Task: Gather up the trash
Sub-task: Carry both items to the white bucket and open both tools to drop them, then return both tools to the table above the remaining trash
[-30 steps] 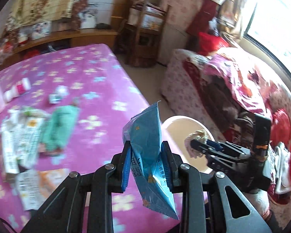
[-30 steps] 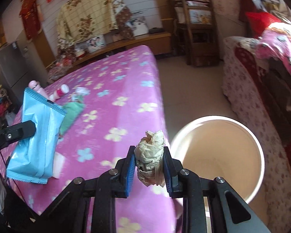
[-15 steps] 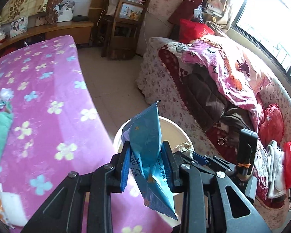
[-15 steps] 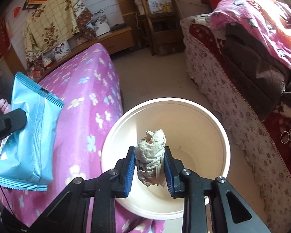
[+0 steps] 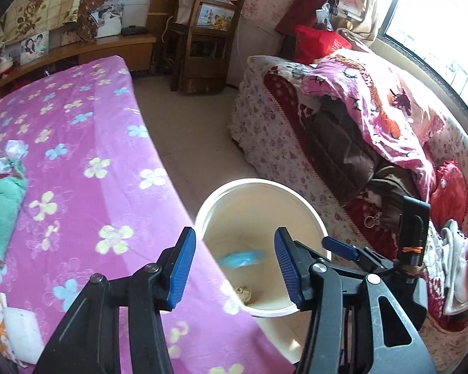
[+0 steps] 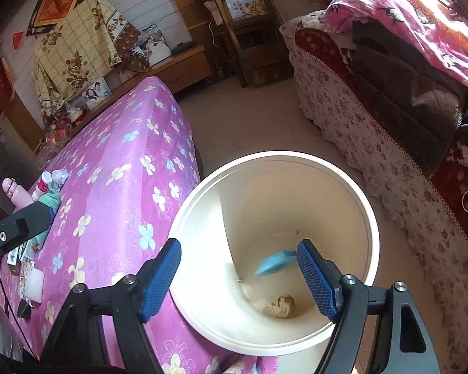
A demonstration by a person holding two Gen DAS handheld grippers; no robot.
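A white bucket (image 6: 346,187) stands on the floor beside the purple flowered bed (image 6: 115,187). Inside it lie a blue wrapper (image 6: 273,263) and a crumpled tissue ball (image 6: 282,307); both also show in the left wrist view, the wrapper (image 5: 241,257) and the tissue (image 5: 245,293). My left gripper (image 5: 234,268) is open and empty above the bucket (image 5: 265,187). My right gripper (image 6: 238,275) is open and empty over the bucket's mouth. It also shows in the left wrist view (image 5: 346,251).
More litter lies on the bed: a green cloth (image 5: 0,215), white wrappers (image 5: 14,152), a white block (image 5: 23,333), bottles (image 6: 43,184). A sofa (image 5: 358,143) heaped with blankets stands right of the bucket. A wooden shelf (image 5: 202,46) stands beyond the floor gap.
Both grippers opened. The blue wrapper left my left gripper and the tissue ball left my right gripper; both now lie in the bucket.
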